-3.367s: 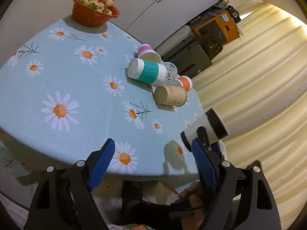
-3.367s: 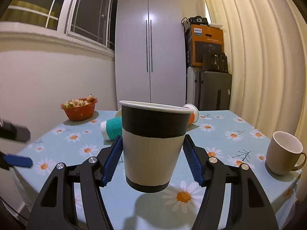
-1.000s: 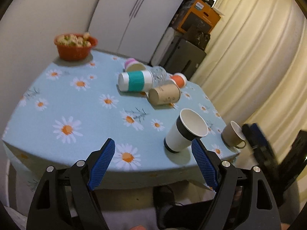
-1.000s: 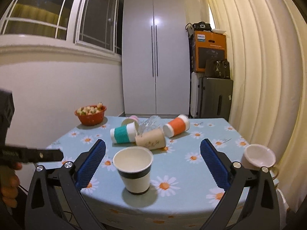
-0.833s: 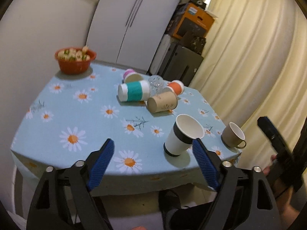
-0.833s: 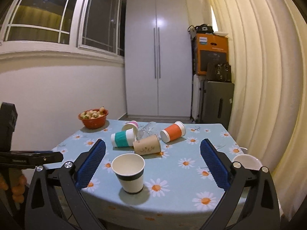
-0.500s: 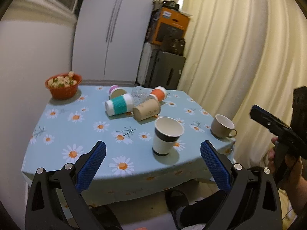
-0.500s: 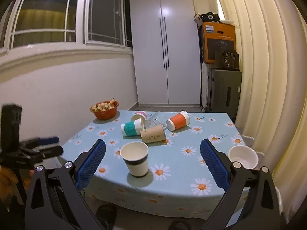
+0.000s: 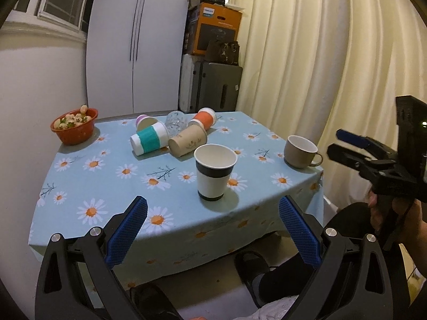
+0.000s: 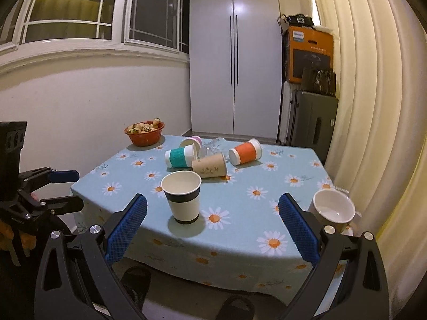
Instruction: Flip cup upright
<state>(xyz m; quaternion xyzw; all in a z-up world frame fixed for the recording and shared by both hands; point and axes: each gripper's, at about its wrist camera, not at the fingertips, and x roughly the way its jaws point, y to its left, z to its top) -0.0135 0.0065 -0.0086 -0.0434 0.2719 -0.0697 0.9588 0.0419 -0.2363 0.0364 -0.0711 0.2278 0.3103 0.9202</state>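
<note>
A white paper cup with black bands stands upright near the front edge of the daisy tablecloth table; it also shows in the right wrist view. My left gripper is open and empty, held back from the table's front edge. My right gripper is open and empty, also off the table; it shows from the side in the left wrist view.
Several cups lie on their sides behind: teal, brown, orange, pink, and a clear glass. A beige mug stands at the right. An orange bowl sits at the back left. Curtains hang on the right.
Both grippers have pulled back and away from the table. The black-banded cup, held by the right gripper 3.4 s ago, stands released on the table.
</note>
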